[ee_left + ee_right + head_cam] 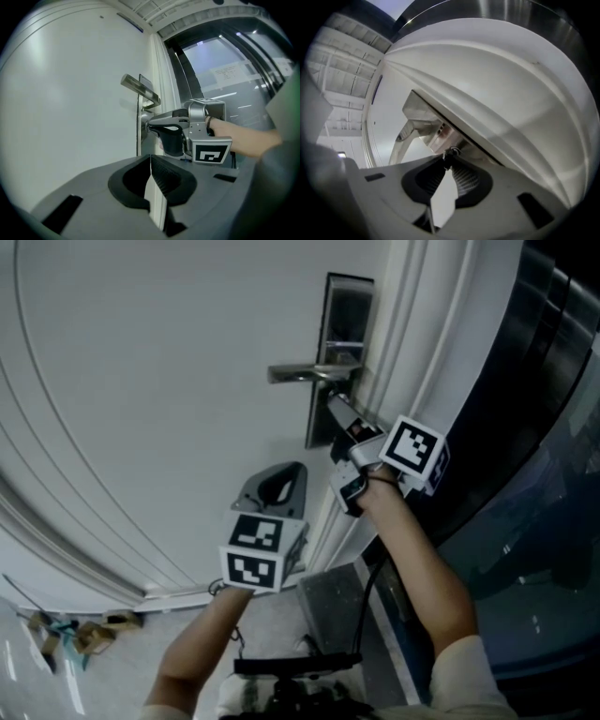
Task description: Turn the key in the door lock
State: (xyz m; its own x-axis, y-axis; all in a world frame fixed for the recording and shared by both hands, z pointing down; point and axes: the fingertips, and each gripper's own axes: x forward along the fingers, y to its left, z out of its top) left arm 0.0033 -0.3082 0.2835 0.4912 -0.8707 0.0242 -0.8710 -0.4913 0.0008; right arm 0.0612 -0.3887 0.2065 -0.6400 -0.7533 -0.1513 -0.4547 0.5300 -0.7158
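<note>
The door [141,381] is finished smooth, satin white. The handle [300,373] is made of brushed metal, the plate [349,306] of glossier metal. Glossy glass [553,427] is seen at 3 o'clock, matt grey plastic on the left gripper [150,158].

Nothing here can be read. A white notice [228,74] at the upper right of the left gripper view has print too small to make out. In the head view, the lower-centre cube [255,554] and the centre-right cube [413,448] bear only black-and-white square markers.
</note>
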